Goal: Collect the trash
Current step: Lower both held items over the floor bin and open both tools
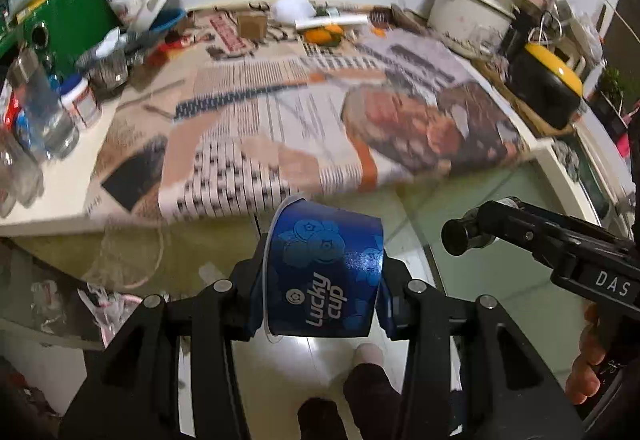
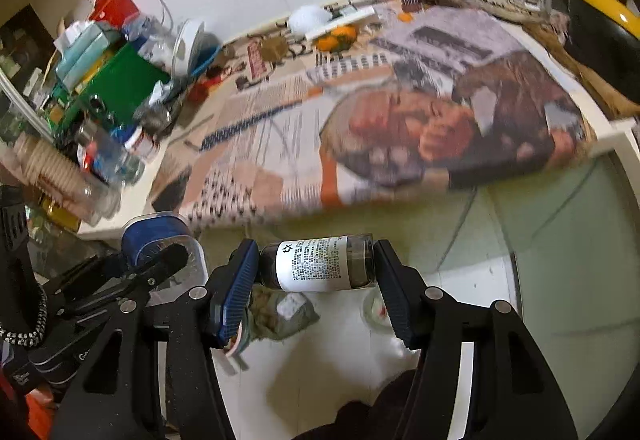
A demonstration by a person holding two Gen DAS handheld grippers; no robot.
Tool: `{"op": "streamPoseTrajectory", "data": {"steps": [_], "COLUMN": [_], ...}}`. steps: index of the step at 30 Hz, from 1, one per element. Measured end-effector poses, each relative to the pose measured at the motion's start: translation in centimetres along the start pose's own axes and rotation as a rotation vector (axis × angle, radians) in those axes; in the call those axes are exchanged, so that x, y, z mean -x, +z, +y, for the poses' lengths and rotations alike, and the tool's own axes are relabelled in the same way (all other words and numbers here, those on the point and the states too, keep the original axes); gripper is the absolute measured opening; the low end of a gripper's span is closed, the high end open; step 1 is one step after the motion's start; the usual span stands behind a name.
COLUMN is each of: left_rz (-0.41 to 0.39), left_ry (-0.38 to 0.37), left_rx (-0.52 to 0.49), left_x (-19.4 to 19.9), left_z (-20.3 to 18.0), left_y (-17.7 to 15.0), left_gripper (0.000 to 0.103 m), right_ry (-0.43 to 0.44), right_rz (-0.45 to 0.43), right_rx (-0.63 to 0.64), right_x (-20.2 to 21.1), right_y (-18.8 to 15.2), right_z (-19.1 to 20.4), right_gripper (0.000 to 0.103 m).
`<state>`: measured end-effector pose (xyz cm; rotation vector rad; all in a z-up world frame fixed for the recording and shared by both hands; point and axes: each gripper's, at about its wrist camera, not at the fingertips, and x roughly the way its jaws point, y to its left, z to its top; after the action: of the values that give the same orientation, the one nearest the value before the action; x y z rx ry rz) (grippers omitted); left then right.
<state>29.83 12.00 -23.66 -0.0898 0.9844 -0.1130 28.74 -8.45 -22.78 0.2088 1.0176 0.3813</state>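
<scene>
Newspaper (image 1: 280, 111) covers the white table (image 1: 52, 191) ahead of both grippers, with pale floor tiles (image 1: 480, 207) below its near edge.

Over those tiles, the left gripper (image 1: 320, 280) is clamped on a blue paper cup (image 1: 324, 268), printed "Lucky cup", lying on its side between the pads with its white rim toward the left. The left wrist view alone shows this print; from the right wrist view the same cup (image 2: 160, 236) shows only as a blue band with a white rim at the lower left, behind the left gripper's black frame.

The right gripper (image 2: 318, 268) grips a dark bottle (image 2: 320, 264) with a white label, held sideways, one end against each blue ribbed pad. That bottle does not appear in the left wrist view, where the right gripper (image 1: 560, 252) enters only as a black body marked "DAS", with the fingers of a hand (image 1: 588, 356) under it.

Under the bottle, the right view shows a crumpled grey-green wad (image 2: 280, 314) on the floor.

Farther out on the table, both views show a green box (image 1: 76, 27) amid clutter at the left, an orange fruit (image 1: 320, 33) at the far edge, and a white cooker pot (image 1: 468, 7) at the right beside a yellow-and-black object (image 1: 548, 79).
</scene>
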Motion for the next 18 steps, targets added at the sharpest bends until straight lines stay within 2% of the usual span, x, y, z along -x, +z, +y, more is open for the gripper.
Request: {"op": "streamPoseTrajectory", "data": {"steps": [8,13,18], "left_rz": [0.105,0.178,0.223], "left_ry": [-0.008,0.002,0.004], "left_rx": [0.054,0.127,0.202], "left_x": [-4.4,-10.3,-17.6], "left_z": [-0.8,-1.1,-0.7], "left_y": [-4.3,-7.8,-12.2], "left_gripper": [0.044,0.044,0.044], "right_ry": [-0.024,-0.030,-0.037], "right_rz": [0.098,0.189,0.237], "right_rx": [0.000,0.027,0.078], "right_x": [-3.2,-8.1,-14.2], "right_y": [-4.2,-6.3,-8.6], "right_z": [-3.0,-6.5,-9.5], "right_gripper": [0.056,0.056,0.056]}}
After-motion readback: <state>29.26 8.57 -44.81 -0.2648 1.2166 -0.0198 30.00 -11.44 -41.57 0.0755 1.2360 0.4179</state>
